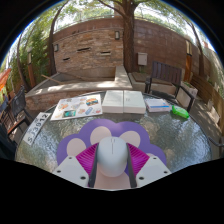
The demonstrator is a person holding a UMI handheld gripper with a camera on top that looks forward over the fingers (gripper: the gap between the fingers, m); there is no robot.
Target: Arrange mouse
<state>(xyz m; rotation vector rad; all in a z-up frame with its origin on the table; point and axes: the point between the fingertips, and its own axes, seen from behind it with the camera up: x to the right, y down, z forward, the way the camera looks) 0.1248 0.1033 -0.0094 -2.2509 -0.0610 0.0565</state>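
Resting between the tongs, a white mouse is held.
It is pressed by both pink pads above a purple mat on the tabletop.

Round glass-topped counter, surface patterned and reflective, set outdoors. Directly on it, just ahead of the tool: a purple flower-shaped mat, with a white mouse sitting on the mat between the tool's fingers. Beyond the mat, along the far side of the counter: a white power strip far left, an open picture book next to it, two white boxes straight ahead, a thin booklet right of those, and a green object at far right near the rim.
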